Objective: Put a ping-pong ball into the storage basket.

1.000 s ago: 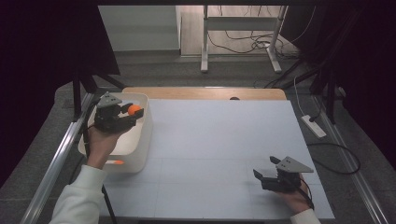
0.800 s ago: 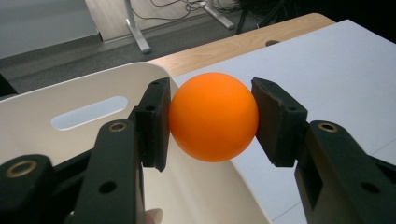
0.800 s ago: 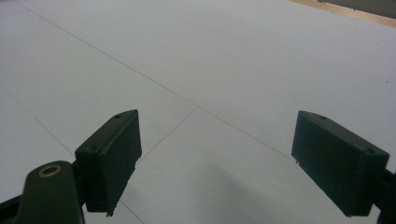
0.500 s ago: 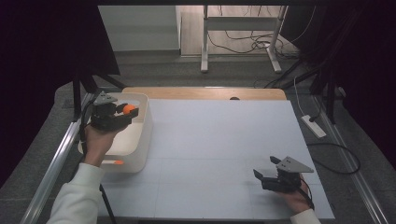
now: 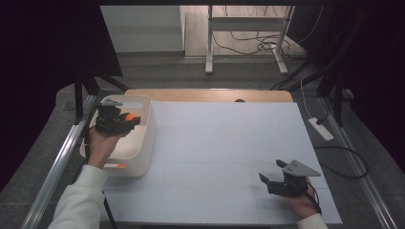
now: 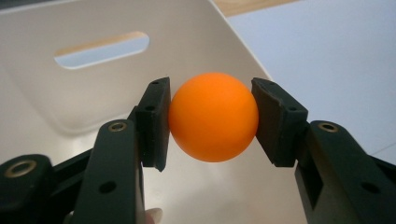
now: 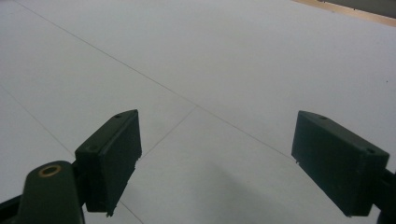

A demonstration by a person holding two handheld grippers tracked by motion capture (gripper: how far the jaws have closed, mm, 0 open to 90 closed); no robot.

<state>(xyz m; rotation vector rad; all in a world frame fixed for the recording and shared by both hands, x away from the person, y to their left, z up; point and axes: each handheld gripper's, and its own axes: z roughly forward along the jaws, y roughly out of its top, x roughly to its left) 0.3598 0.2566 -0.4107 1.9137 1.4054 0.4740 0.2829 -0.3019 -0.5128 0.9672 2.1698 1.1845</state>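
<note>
High view: we see the left gripper (image 5: 128,118) holding the orange ball (image 5: 130,116) above the white bin (image 5: 145,143), the right gripper (image 5: 271,177) resting apart on the table (image 5: 224,143). Left gripper view: both pads clamp the ball over the bin's interior. Right gripper view: jaws spread wide, nothing between them.

Orange ball (image 6: 213,116), cream-white bin (image 5: 143,138), black tool (image 6: 213,123), pale grey table (image 5: 224,152)
</note>
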